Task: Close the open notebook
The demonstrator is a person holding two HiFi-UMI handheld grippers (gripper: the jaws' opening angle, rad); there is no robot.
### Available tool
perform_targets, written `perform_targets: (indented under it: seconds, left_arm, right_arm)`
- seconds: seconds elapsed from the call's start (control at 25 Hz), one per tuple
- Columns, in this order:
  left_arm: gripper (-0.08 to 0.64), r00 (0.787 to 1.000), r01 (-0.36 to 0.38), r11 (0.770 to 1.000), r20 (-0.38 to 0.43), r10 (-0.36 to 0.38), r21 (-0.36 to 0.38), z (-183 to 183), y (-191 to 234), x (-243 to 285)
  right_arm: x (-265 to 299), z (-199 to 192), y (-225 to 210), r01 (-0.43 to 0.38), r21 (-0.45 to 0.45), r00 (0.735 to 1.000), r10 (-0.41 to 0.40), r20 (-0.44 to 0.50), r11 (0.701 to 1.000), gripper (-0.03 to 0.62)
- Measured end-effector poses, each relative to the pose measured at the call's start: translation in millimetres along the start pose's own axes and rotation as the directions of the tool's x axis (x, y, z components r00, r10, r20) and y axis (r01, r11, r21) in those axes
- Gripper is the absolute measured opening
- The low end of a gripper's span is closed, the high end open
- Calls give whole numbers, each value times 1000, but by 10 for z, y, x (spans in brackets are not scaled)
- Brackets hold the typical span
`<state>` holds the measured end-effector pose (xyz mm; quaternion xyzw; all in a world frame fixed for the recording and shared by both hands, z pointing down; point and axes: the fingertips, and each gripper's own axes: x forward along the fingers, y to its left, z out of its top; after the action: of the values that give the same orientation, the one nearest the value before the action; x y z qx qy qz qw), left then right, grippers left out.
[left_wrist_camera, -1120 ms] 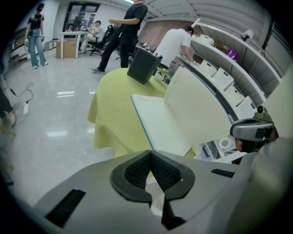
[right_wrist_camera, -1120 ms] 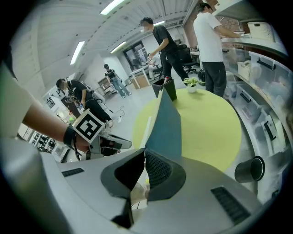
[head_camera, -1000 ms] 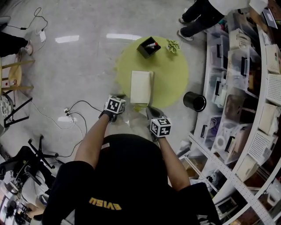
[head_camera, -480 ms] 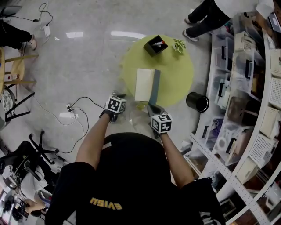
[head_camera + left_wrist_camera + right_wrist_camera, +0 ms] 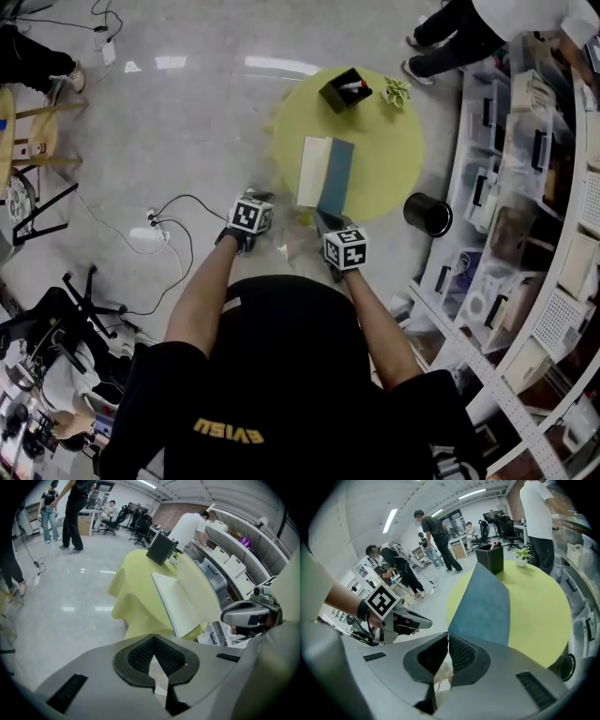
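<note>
The notebook (image 5: 314, 169) lies on the round yellow-green table (image 5: 384, 159), its cream pages facing up. Its blue cover (image 5: 336, 176) on the right stands raised and tilted over the pages. My right gripper (image 5: 322, 217) is shut on the near corner of that blue cover (image 5: 483, 604), which rises away from the right gripper (image 5: 447, 634). My left gripper (image 5: 262, 197) hovers off the table's near left edge, shut with nothing in it. In the left gripper view the open pages (image 5: 180, 602) lie beyond the left gripper (image 5: 153, 638).
A black pen holder (image 5: 343, 90) and a small plant (image 5: 396, 92) stand at the table's far side. A black bin (image 5: 427, 214) sits on the floor to the right, before curved shelves (image 5: 534, 187). Cables (image 5: 169, 225) trail on the floor to the left. A person (image 5: 459, 28) stands beyond the table.
The blue cover has swung up from the right side, showing more of its outer face. Both grippers shifted slightly towards the table.
</note>
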<state>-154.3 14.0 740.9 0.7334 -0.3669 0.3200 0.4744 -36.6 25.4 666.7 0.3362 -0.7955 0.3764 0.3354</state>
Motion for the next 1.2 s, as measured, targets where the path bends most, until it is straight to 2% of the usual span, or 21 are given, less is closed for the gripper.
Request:
perform_targets:
  seconds: [0.44,0.8,1.2]
  left_arm:
    - [17,1000,8,1000,-6,-8,-3,-172,-32,-23]
    - [17,999,-30,998,-18,29,-47,-325,143,-96]
    - [17,999,-46,998,-29,44,-49,-387,188,-152]
  right_arm:
    - [234,-52,32,-30,-32,998,28,-59,999,11]
    - [432,-109,53,-44,-52,994,39,-104,998,11]
    - [619,-169,29,-37,-63,988,27,-152,997,11]
